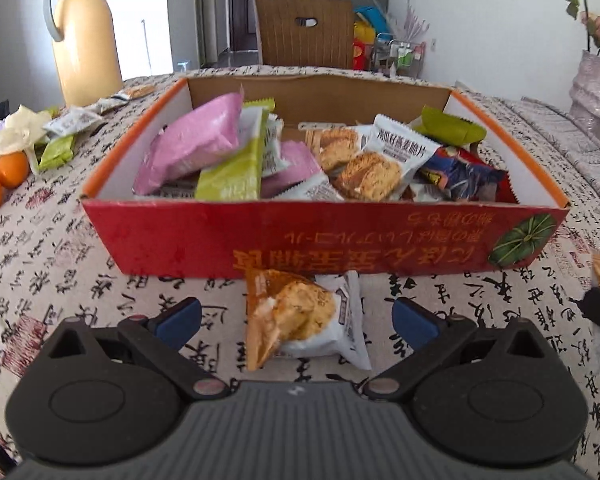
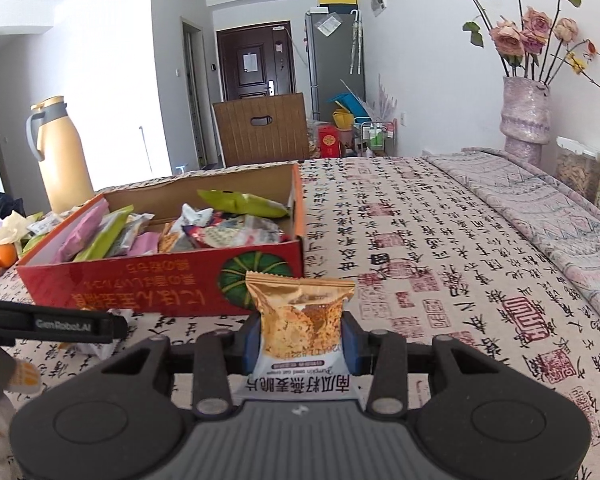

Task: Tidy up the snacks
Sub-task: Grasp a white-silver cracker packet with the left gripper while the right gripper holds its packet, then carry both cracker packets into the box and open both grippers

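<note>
Jaws clamp oat-crisp packet (image 2: 302, 322) (right)

Left hand-held gripper (image 1: 296, 318) agape – snack packet (image 1: 304, 316) between fingers, before red box (image 1: 300, 240)

Red box (image 1: 320, 236) wall ahead, open tablecloth (image 2: 440, 264) to its right

White walls (image 2: 420, 60); dark door (image 2: 256, 66) (far end); wooden chair (image 2: 260, 132); fridge (image 2: 336, 52), possibly; daylight.
</note>
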`<state>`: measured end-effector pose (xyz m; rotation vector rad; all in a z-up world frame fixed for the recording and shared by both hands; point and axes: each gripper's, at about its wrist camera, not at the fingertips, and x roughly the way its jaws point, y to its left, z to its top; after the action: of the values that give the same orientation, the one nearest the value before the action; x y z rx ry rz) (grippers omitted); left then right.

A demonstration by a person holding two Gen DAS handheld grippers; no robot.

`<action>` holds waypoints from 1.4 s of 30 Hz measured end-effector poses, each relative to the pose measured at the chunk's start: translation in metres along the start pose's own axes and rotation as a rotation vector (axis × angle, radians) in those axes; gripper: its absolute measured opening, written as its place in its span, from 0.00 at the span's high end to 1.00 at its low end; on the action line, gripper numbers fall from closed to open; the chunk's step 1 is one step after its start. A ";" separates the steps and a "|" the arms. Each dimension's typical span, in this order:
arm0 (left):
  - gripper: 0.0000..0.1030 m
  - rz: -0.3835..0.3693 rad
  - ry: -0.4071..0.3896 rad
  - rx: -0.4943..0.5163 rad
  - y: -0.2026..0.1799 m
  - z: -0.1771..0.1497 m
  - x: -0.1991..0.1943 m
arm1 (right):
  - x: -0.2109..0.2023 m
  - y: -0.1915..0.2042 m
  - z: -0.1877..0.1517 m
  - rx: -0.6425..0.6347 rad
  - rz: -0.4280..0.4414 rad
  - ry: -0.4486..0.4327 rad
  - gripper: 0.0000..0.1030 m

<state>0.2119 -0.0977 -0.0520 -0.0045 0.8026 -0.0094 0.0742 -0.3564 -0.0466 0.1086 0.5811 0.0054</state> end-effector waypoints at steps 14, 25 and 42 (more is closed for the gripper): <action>0.48 -0.035 -0.020 0.016 -0.006 -0.009 -0.002 | 0.001 0.002 -0.003 0.001 0.026 0.007 0.62; 0.49 -0.110 -0.145 0.040 0.002 -0.007 -0.049 | -0.005 0.017 0.007 -0.033 0.055 -0.023 0.62; 0.48 -0.084 -0.340 0.001 0.030 0.062 -0.068 | 0.014 0.069 0.076 -0.117 0.120 -0.153 0.62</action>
<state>0.2090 -0.0668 0.0398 -0.0382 0.4616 -0.0862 0.1297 -0.2950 0.0160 0.0295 0.4201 0.1469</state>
